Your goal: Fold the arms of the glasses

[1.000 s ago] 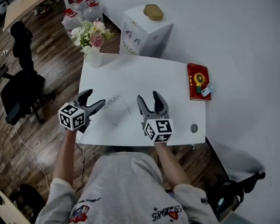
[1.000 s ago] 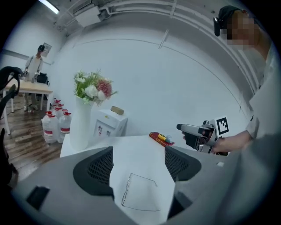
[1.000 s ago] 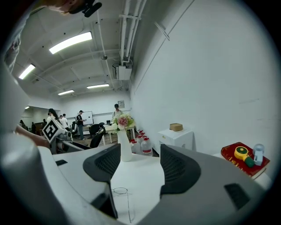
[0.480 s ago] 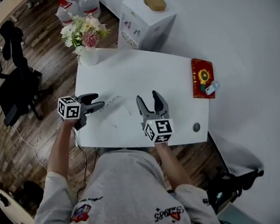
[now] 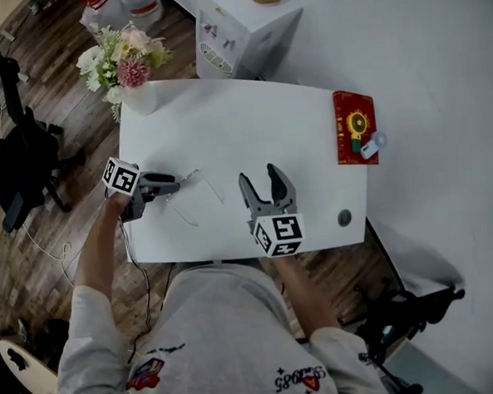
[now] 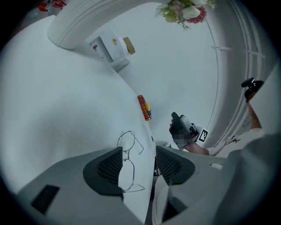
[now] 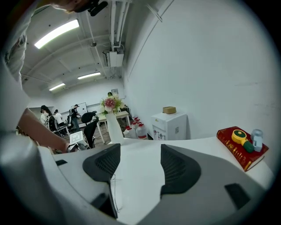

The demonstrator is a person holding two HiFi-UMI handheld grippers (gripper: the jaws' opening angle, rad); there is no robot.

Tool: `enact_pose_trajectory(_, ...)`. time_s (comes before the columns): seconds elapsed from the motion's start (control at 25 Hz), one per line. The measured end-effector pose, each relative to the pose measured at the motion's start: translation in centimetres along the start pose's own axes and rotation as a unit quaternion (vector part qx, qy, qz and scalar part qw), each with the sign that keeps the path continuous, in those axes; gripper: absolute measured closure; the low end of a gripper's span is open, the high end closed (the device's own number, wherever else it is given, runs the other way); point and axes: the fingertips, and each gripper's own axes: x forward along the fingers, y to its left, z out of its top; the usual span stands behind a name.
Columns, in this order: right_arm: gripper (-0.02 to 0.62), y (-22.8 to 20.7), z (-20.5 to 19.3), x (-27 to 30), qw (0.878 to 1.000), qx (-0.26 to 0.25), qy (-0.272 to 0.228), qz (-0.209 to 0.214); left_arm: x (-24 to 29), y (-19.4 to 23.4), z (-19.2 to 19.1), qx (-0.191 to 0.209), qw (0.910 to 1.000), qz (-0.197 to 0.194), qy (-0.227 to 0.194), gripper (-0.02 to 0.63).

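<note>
- The person is standing at the near edge of the white counter (image 5: 250, 125), holding a gripper in each hand.
- The wire-rimmed glasses (image 6: 126, 154) are lying on the counter near its left end, arms spread out and not yet folded.
- The left gripper (image 5: 173, 186) is reaching in from the counter's left edge, pointing across it at the glasses.
- Its fingers (image 6: 105, 169) have just been closing and are standing partly apart. The glasses' front is sitting in the gap, close against one pad. The other pad is staying clear, so there is no grasp yet.
- The right gripper (image 5: 261, 183) is hovering over the middle of the counter, pointing away from the person and well apart from the left one.
- Its fingers (image 7: 105, 165) are spread wide, released, with only bare counter showing between them.
- A red book (image 5: 355, 127) is lying at the right end of the counter.
- A vase of flowers (image 5: 122, 62) is standing at the far left corner.
- A white cabinet (image 5: 240, 22) is standing beyond the far edge.
</note>
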Motion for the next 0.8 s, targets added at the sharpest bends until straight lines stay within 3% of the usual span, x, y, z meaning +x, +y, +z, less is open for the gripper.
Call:
enact_pose_trajectory(0.08, 0.322, -0.6, -0.5, -0.1, 1.000, 0.005, 0.005, -0.005, 0.5, 0.7, 0.3, -0.010, 0.9999, -0.009, 0.009, 0.373)
enact_pose_trajectory(0.2, 0.322, -1.4, -1.3, -0.2, 1.000, 0.010, 0.012, -0.011, 1.2, 1.3, 0.9, 0.003, 0.9992, -0.018, 0.035, 0.430)
enact_pose_trajectory(0.48, 0.322, -2.7, -2.7, -0.7, 0.999, 0.022, 0.019, -0.020, 3.0, 2.4, -0.7, -0.053, 0.9937, -0.021, 0.097, 0.477)
enact_pose_trajectory(0.8, 0.324, -3.5, -3.0, -1.6, 0.999, 0.028, 0.015, -0.024, 4.0, 2.2, -1.2, -0.043, 0.9910, -0.005, 0.126, 0.549)
